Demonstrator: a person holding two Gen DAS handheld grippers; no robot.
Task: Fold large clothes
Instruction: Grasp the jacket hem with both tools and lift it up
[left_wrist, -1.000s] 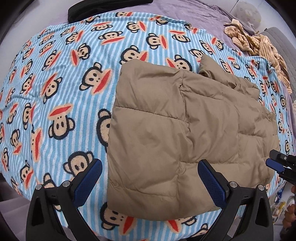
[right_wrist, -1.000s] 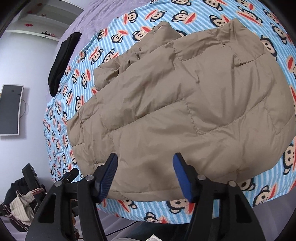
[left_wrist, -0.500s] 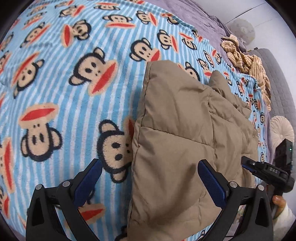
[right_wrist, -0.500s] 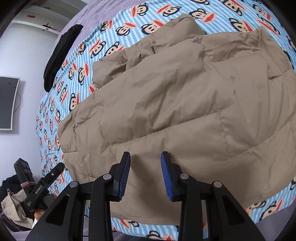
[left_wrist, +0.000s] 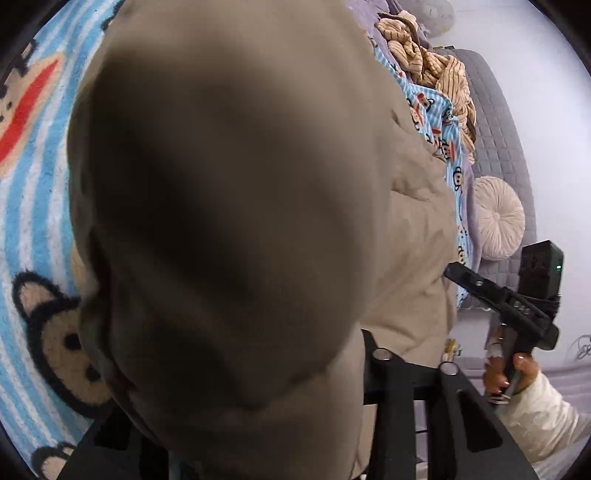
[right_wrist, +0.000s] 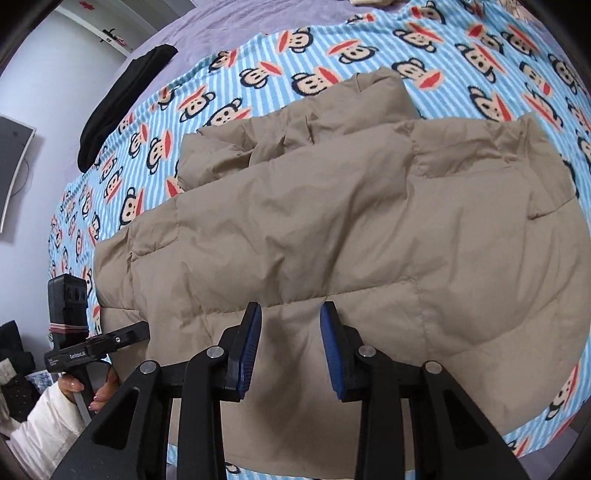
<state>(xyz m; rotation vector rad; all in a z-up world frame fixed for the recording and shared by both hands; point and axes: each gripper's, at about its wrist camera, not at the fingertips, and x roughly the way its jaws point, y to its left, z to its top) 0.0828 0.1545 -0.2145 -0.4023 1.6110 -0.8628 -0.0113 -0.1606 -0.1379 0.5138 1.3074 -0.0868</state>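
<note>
The tan quilted puffer jacket (right_wrist: 351, 229) lies spread across the bed on the blue striped monkey-print blanket (right_wrist: 424, 48), its near hem hanging towards the bed's edge, a sleeve or collar bunched at the far side. It looks light and thick with padding, soft and springy rather than stiff, with a smooth shell that I judge may slip; a hold should bite a full bunch at the hem or a stitched seam, not pinch a thin skin of fabric. The right gripper (right_wrist: 290, 347) sits at the near hem with its blue-padded fingers (right_wrist: 247, 350) narrowly apart, jacket fabric bulging between them, not visibly clamped. The left gripper (right_wrist: 122, 338) meets the jacket's left corner; in its own view the fabric smothers the lens, so I cannot tell whether its fingers have closed. A black garment (right_wrist: 122, 107) and a striped beige one (left_wrist: 436, 70) lie well apart.
</note>
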